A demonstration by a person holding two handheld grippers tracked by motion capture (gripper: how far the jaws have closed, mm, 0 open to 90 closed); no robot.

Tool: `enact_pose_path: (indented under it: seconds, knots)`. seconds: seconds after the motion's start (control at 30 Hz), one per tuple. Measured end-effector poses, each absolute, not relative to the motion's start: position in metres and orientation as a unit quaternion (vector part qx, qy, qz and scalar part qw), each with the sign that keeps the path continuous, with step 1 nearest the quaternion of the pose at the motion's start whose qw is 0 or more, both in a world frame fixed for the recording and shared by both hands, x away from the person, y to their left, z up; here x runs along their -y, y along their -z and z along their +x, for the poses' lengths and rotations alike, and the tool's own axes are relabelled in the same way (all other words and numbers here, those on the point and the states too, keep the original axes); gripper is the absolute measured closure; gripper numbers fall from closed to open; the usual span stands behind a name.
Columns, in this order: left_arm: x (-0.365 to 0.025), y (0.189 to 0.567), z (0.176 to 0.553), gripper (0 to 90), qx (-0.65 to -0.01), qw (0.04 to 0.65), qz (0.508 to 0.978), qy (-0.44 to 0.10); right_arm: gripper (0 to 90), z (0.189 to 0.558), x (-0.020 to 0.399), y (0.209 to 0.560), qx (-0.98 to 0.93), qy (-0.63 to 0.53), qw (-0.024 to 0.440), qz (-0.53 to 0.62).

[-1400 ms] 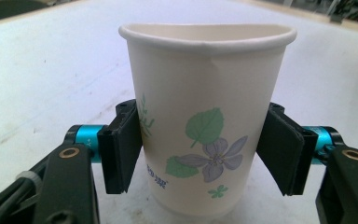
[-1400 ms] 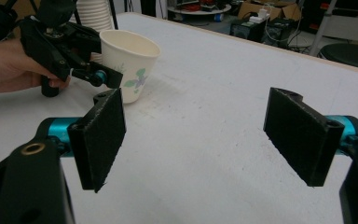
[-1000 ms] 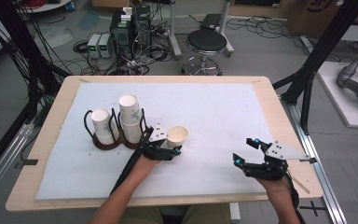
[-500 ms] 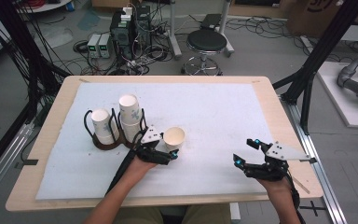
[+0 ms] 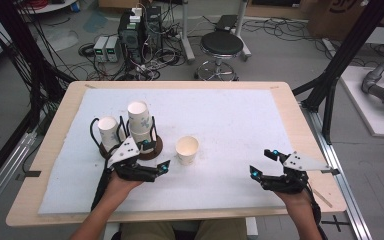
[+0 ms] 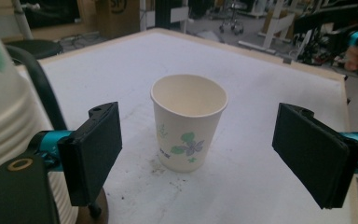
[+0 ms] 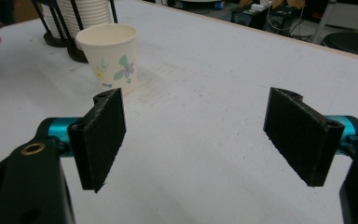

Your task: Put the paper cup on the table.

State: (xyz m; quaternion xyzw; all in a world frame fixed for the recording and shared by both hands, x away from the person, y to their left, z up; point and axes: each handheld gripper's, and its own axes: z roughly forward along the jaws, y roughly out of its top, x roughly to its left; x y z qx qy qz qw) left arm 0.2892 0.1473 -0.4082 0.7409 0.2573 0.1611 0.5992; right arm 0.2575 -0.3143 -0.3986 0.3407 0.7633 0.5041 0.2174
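Note:
A paper cup (image 5: 187,149) with a flower print stands upright and alone on the white table cover (image 5: 230,115). My left gripper (image 5: 161,169) is just to its near left with the jaws wide apart; they have just been opening, and nothing is between them. In the left gripper view the cup (image 6: 189,123) stands a little beyond the open left gripper (image 6: 200,154). My right gripper (image 5: 264,162) rests open near the table's front right. In the right gripper view the right gripper (image 7: 196,135) is open on nothing, with the cup (image 7: 110,56) farther off to the left.
Two stacks of paper cups (image 5: 139,119) sit in black wire holders (image 5: 152,145) at the left, close behind my left hand. One stack (image 6: 4,116) looms beside the left jaw. The table's wooden edge (image 5: 300,115) runs along the right.
The left gripper let go of the cup and drew back towards the person and to the left. The cup now stands free on the cover. The right gripper has stayed put.

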Motion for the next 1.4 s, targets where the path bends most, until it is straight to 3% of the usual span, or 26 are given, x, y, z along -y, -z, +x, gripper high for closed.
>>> enact_pose_path:
  seconds: [0.43, 1.4]
  knots:
    - [-0.197, 0.407, 0.272, 16.1, -0.285, 0.635, 0.69, -0.2, 21.5, 0.254, 0.317, 0.4, -0.766, -0.494, 0.226, 0.344]
    - [-0.198, 0.408, 0.259, 16.4, -0.272, 0.636, 0.692, -0.207, 21.5, 0.249, 0.311, 0.399, -0.766, -0.498, 0.226, 0.339]
